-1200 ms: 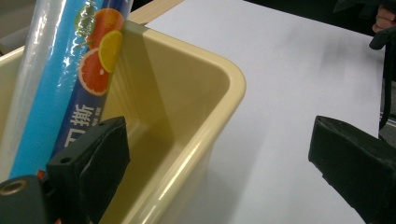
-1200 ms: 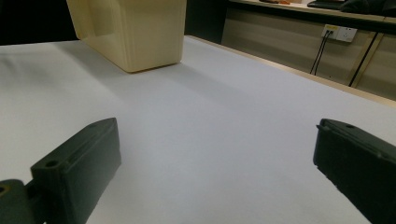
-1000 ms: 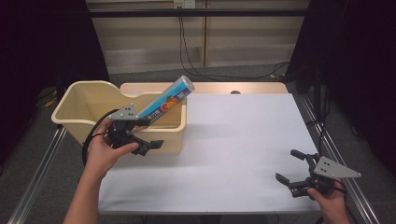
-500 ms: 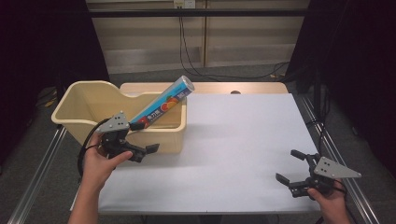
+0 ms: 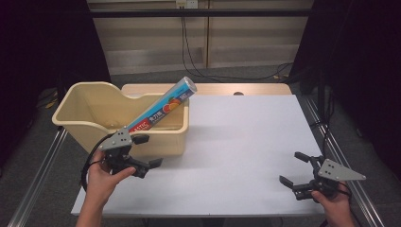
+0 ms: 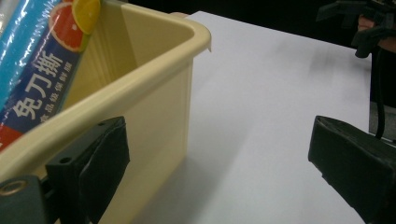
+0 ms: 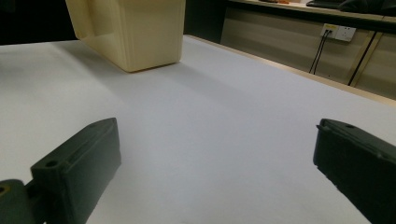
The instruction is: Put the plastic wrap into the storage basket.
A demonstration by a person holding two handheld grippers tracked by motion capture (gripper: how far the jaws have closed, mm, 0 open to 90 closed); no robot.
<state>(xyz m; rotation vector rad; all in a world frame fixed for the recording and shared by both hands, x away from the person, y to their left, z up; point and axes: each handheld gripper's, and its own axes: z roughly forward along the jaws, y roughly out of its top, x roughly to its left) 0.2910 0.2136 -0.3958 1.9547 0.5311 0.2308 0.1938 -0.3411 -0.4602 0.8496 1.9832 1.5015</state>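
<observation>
We see the roll of cling film (image 5: 163,108) leaning in the cream plastic bin (image 5: 80,125), its lower end down inside and its capped upper end sticking up past the bin's right-hand rim, tilted toward the far side of the counter (image 5: 246,137); in the left gripper view the blue wrapper with its fruit print and printed characters (image 6: 35,74) rests against the inside of the near wall (image 6: 149,107). Our left tongs (image 5: 142,151) sit just in front of the bin's near wall, held in the left hand (image 5: 101,175), and their jaws stand wide with nothing between them; one jaw lies close beside the bin's outer wall, though we cannot tell whether it touches. The bin stands at the left end of the white counter, close to its near edge. Well apart, at the near right corner, our right tongs (image 5: 298,172) are low over the bare counter in the right hand (image 5: 333,201), jaws likewise spread wide and empty, pointing toward the bin (image 7: 135,32)
</observation>
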